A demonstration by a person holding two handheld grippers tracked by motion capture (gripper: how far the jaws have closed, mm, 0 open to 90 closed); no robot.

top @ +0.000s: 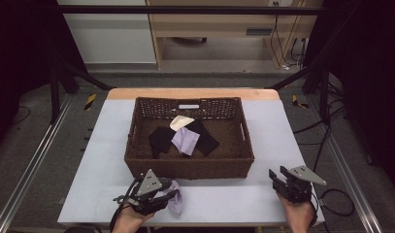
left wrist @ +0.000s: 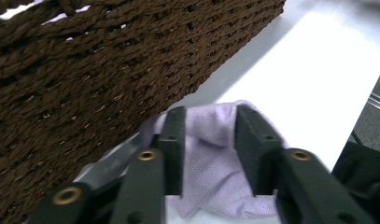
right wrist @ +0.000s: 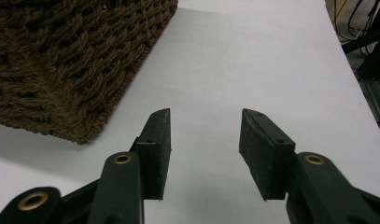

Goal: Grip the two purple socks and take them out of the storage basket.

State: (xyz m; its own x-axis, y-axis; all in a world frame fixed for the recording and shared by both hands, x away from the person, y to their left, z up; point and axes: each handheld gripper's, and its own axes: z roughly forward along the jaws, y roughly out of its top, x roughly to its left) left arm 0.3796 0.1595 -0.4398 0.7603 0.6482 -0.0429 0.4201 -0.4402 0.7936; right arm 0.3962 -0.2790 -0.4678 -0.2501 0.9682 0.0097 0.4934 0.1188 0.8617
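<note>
Between the left gripper (left wrist: pixel 208 154) jaws, spread and not clamping, lies one lilac cloth (left wrist: pixel 211 177) outside the basket (top: pixel 190 167), apparently unfinished, while the right gripper (right wrist: pixel 204 154) gapes empty.

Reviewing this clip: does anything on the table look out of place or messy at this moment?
One lilac cloth lies outside the wicker basket, crumpled on the table at its front wall, between the jaws of the left claw. The other cloths lie in a loose heap inside. The right claw is open, empty.
</note>
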